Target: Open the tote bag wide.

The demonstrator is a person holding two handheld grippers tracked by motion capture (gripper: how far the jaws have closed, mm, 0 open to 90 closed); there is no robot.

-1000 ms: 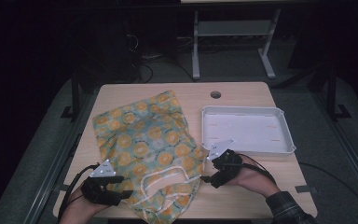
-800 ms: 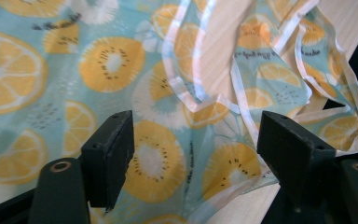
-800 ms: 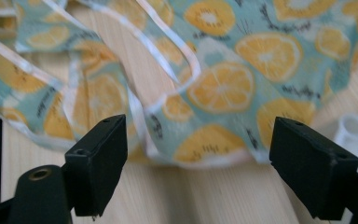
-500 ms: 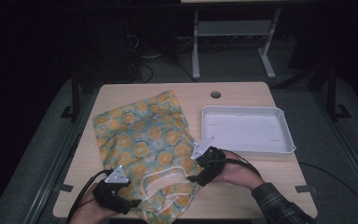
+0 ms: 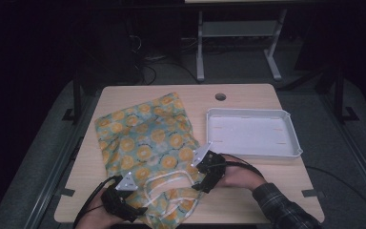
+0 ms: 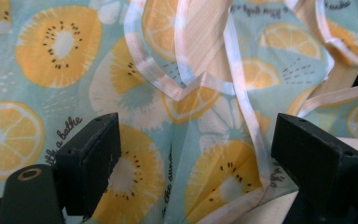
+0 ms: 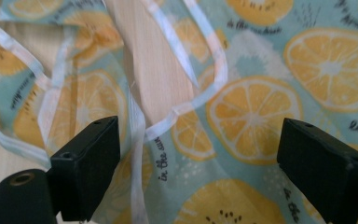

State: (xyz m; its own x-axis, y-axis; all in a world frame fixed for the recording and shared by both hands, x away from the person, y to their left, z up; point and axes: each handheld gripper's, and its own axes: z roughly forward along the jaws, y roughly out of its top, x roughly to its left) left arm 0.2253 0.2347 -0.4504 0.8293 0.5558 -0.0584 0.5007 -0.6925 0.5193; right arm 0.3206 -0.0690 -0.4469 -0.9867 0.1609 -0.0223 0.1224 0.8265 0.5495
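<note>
A teal cloth (image 5: pixel 143 138) printed with orange and kiwi slices lies spread on the wooden table (image 5: pixel 248 95), with its white straps (image 5: pixel 167 183) looped at the near end. My left gripper (image 5: pixel 136 210) hovers over the cloth's near left corner. In the left gripper view the open left gripper (image 6: pixel 196 154) has the cloth (image 6: pixel 135 177) and a strap (image 6: pixel 242 88) under it. My right gripper (image 5: pixel 201 183) is at the cloth's near right edge. In the right gripper view the right gripper (image 7: pixel 198 154) is wide over the fabric (image 7: pixel 247 116). Both pairs of jaws have just been opening, and nothing is pinched.
An empty white tray (image 5: pixel 248 112) stands on the right half of the table, just beyond my right hand. A round cable hole (image 5: pixel 220 97) is near the far edge. Bare wood lies left of the cloth and along the near right edge.
Both grippers have come inward and down onto the cloth's near end: the left one moved right and nearer the table edge, the right one moved left off the bare wood.
</note>
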